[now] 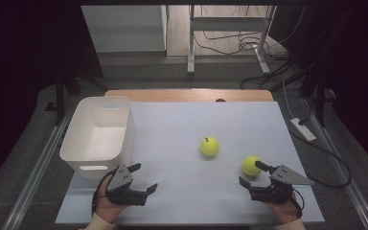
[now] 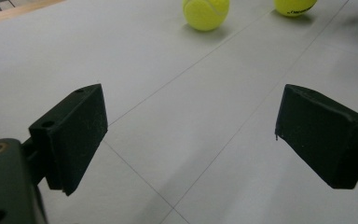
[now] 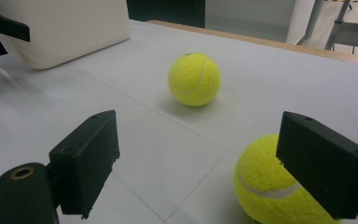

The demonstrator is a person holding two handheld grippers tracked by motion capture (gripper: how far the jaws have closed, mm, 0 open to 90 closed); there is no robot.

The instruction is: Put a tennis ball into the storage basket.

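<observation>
A: Right hand-held gripper [image 1: 254, 174] spread wide, nothing pinched. One jaw sits just beside the near ball [image 1: 250, 165], partly in front of it in the right gripper view; the other jaw is well off to the side. Can't tell whether the jaw touches the felt.

B: And the left hand-held gripper [image 1: 144, 178]?

A: Also spread, empty, jaws over bare worktop [image 2: 177, 121], pointing toward both balls. It waits near the bin [image 1: 82, 143].

B: Step in hand, then?

A: Looks like the right one lining up on the near ball. To do it well: shift sideways until the ball is centred between the jaws, come in low so the pads meet it at its widest part, then close slowly. A glancing pad would likely send it rolling.

B: How does the ball look?

A: Yellow-green felt, white seam curving across [image 3: 270, 186], round and fuzzy, resting on the worktop at its right front. Some dark print shows on it in the left gripper view, too small to read.

B: The other one?

A: Far ball [image 1: 210, 146] sits near mid-worktop, well apart from both grippers, same kind. The bin is white, open-topped, at the left edge.
</observation>
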